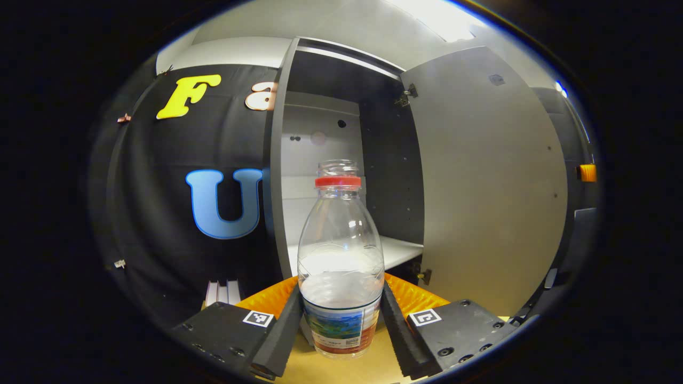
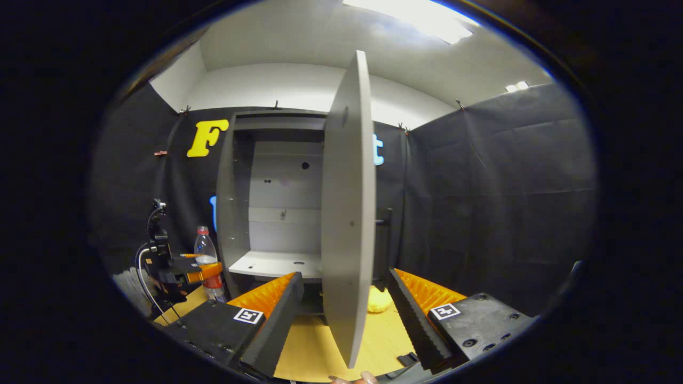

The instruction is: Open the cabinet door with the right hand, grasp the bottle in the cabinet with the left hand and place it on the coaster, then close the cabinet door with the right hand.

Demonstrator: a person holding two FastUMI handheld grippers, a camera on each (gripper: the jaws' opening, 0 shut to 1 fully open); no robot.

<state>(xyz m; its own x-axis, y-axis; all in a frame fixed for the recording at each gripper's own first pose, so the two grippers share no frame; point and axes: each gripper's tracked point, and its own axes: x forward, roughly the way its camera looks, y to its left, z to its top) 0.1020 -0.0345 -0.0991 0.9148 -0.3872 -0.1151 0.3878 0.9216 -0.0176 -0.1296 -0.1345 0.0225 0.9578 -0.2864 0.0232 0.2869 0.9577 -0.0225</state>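
A clear plastic bottle (image 1: 340, 250) with a red neck ring and a printed label stands upright between the fingers of my left gripper (image 1: 341, 290), which is shut on its lower body over the wooden table. Behind it the grey cabinet (image 1: 320, 160) is open, its door (image 1: 491, 181) swung out to the right. In the right gripper view the bottle (image 2: 205, 256) is left of the cabinet (image 2: 277, 213), held by the left gripper (image 2: 200, 273). My right gripper (image 2: 346, 277) is open, its fingers on either side of the door's edge (image 2: 347, 213) without pressing it.
The wooden table (image 2: 309, 346) runs under the cabinet. A yellow object (image 2: 379, 301) lies on it behind the door. White blocks (image 1: 224, 292) sit left of the cabinet base. Black cloth walls close the booth. A fingertip (image 2: 365, 377) shows at the bottom edge.
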